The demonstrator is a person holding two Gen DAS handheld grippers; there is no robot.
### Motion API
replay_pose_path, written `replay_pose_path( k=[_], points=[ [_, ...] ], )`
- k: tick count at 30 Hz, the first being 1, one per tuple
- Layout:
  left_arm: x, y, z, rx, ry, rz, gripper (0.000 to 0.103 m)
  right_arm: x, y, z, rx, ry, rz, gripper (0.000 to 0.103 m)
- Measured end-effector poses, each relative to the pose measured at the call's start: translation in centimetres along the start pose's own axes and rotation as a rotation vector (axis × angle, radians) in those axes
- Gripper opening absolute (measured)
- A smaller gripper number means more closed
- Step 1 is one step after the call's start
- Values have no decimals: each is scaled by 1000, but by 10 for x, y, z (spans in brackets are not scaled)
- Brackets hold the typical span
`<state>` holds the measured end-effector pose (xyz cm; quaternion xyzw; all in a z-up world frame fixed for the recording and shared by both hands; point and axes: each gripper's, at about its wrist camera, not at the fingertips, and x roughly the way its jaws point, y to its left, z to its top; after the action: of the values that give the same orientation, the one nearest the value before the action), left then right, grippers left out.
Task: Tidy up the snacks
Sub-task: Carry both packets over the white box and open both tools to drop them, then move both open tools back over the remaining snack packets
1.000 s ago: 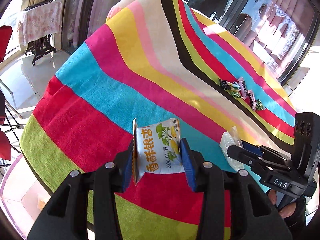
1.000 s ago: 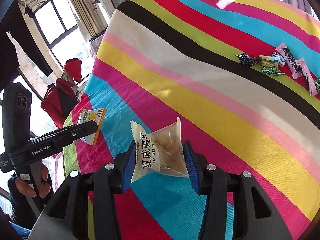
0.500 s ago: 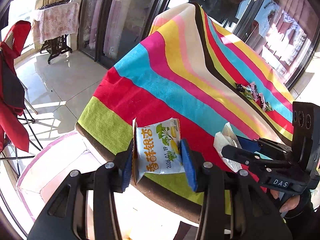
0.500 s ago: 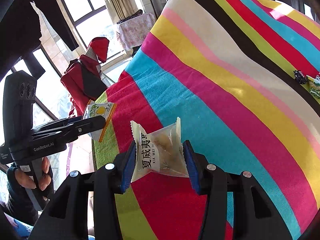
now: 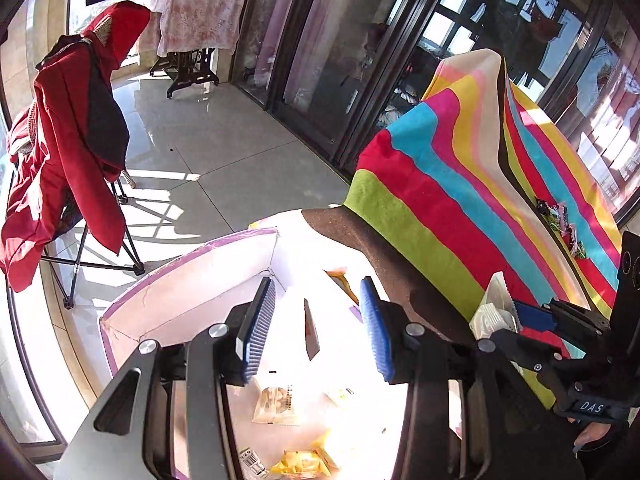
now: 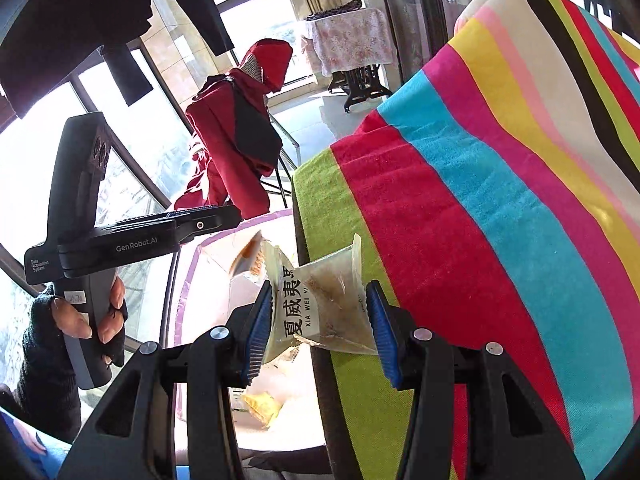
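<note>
My left gripper point(image 5: 316, 328) is open and empty above a white box with purple edges point(image 5: 180, 280) that stands on the floor beside the table. Several snack packets point(image 5: 276, 400) lie in the box. In the right wrist view a yellow packet point(image 6: 248, 252) is in the air just under the left gripper point(image 6: 224, 216), over the box point(image 6: 188, 280). My right gripper point(image 6: 316, 320) is shut on a clear snack packet with black characters point(image 6: 320, 300), at the table's edge next to the box. That packet also shows in the left wrist view point(image 5: 494, 312).
The table wears a striped cloth point(image 5: 460, 184). Several more small snacks point(image 5: 560, 220) lie far across it. A folding chair with a red jacket point(image 5: 68, 152) stands on the tiled floor to the left. Glass doors point(image 5: 320, 60) are behind.
Both grippers swung left off the table to the box. My left gripper opened and let go of the yellow packet, which drops toward the box. The right gripper still holds its packet.
</note>
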<state>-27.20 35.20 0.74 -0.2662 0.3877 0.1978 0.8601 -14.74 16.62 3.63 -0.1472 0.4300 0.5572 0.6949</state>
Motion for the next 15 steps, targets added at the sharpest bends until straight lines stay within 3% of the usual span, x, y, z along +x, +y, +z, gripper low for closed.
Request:
replay_pose_path(
  k=[7, 9, 11, 12, 14, 15],
  points=[
    [10, 20, -2, -32, 41, 58, 45, 11, 33, -7, -80, 43, 61, 47],
    [11, 23, -3, -54, 44, 64, 58, 13, 40, -11, -93, 53, 88, 49],
    [9, 24, -2, -78, 31, 84, 82, 15, 48, -13, -113, 58, 110, 52],
    [8, 25, -1, -95, 24, 99, 85, 16, 52, -14, -124, 65, 114, 63],
    [5, 28, 1, -131, 18, 111, 93, 14, 55, -15, -131, 68, 119, 75],
    [4, 30, 2, -149, 12, 117, 94, 10, 54, -15, -128, 57, 130, 75]
  ],
)
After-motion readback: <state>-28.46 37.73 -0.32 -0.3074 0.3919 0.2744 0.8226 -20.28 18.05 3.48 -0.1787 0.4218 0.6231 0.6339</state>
